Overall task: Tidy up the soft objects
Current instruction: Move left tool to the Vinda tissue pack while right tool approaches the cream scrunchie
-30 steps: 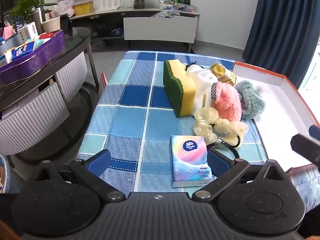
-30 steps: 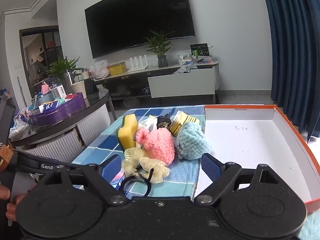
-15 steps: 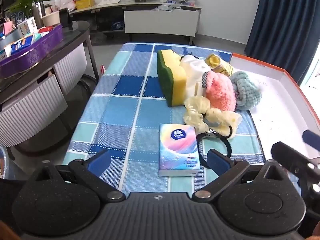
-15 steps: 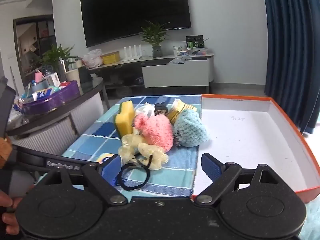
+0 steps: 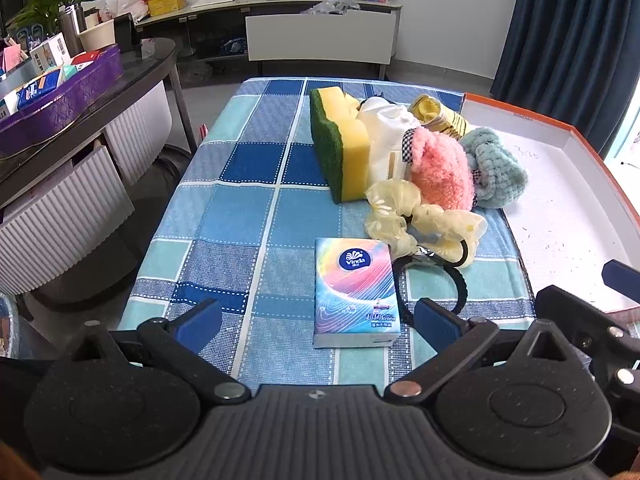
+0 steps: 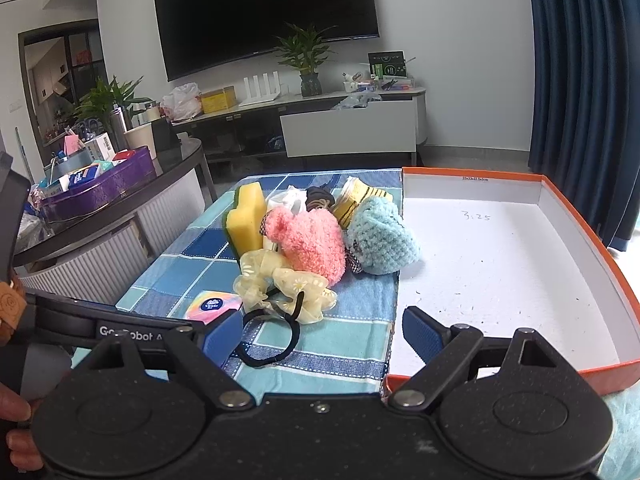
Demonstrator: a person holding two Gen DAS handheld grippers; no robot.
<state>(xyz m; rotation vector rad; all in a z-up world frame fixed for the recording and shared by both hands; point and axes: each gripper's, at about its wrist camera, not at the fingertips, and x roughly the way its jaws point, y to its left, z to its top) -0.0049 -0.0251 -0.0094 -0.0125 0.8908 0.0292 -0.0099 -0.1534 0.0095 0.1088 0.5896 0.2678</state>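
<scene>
Only the right wrist view showed a dark item, perhaps a hair tie point(image 6: 320, 197), behind the pink fluffy piece point(image 6: 310, 246). The tissue pack point(image 5: 355, 290) lay flat on the checked table point(image 5: 248, 208), its long axis running away from the left claw point(image 5: 316, 322), which gaped wide around it. The right claw point(image 6: 322, 332) stood wide too, holding nothing, near the orange box point(image 6: 592, 216)
</scene>
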